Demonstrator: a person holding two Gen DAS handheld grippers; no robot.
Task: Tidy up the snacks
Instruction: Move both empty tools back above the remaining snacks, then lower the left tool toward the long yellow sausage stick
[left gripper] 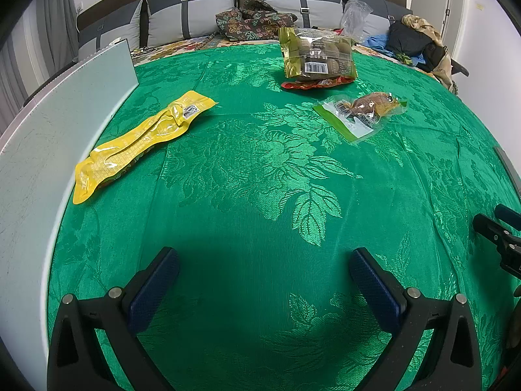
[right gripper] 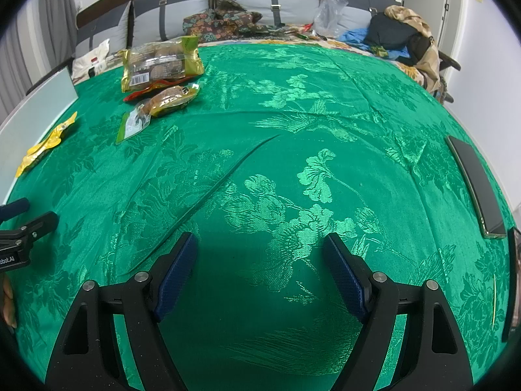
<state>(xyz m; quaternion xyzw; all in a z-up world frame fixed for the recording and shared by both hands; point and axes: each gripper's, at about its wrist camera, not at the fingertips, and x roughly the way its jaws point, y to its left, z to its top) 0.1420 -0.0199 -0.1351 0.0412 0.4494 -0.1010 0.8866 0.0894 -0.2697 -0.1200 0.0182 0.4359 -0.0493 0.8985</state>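
Four snack packs lie on the green cloth (left gripper: 260,179): one long yellow pack (left gripper: 140,137) at the left, one gold bag (left gripper: 317,53) at the far side, one red pack (left gripper: 312,83) under that bag, and one clear green-edged pack (left gripper: 361,114) near it. Two grippers, one white board (left gripper: 49,137) at the left and one dark phone (right gripper: 475,184) at the right complete the count.

Home bedroom: bed w/ pillows (left gripper: 192,13), clothes pile (right gripper: 400,32).

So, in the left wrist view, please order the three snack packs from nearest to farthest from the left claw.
1. Long yellow pack: on the left, beside the white board. It is nearest to the open left claw.
2. Clear pack with green edge: right of centre, farther back.
3. Gold bag: at the far edge of the green cloth, lying on a red pack.
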